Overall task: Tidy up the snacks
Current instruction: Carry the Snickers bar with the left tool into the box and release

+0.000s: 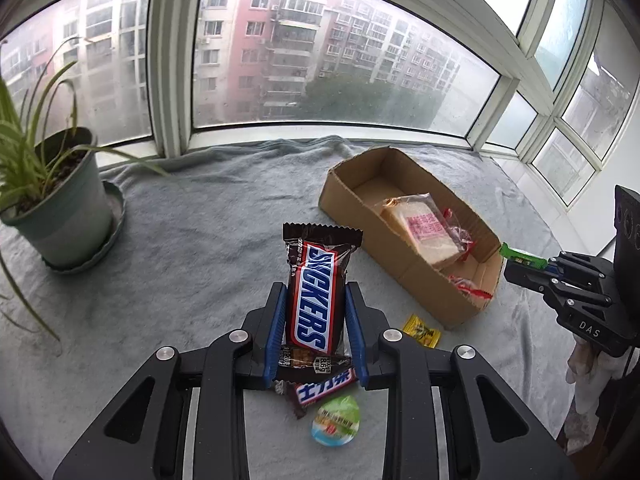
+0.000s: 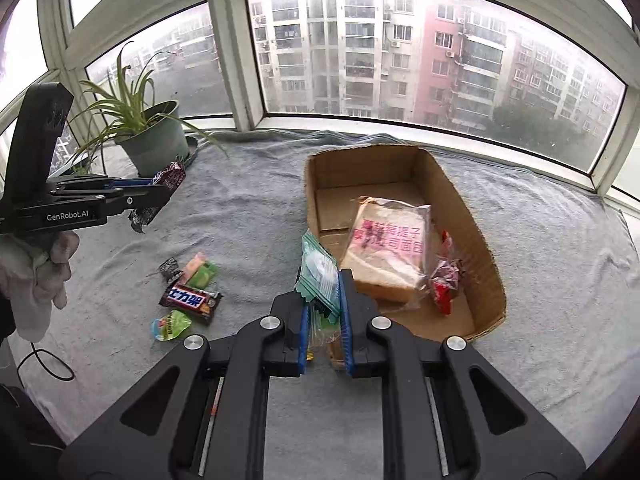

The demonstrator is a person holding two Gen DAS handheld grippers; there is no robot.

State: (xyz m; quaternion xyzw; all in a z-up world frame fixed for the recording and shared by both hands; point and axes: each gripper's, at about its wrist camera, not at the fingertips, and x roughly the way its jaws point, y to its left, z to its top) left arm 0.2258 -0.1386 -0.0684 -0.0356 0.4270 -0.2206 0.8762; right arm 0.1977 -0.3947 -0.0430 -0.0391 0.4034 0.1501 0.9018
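the bar (image 1: pixel 316 300) clamped between the left gripper (image 1: pixel 316 308) fingers reads "snickers" in blue on white, with "8.6g" on its lower end. below it on the blanket, a second bar (image 1: pixel 324 390) reads "士力架". right of the snickers bar, the right gripper (image 1: pixel 516 266) body reads "das". in the right wrist view the left gripper's side reads "genrobot.ai". the bread bag (image 2: pixel 390 246) carries pink chinese print, too blurred to read.

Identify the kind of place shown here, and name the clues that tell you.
Probably a bay-window ledge in a high-rise flat: curved windows facing apartment blocks, a grey blanket spread over the sill, and a potted plant beside the glass.
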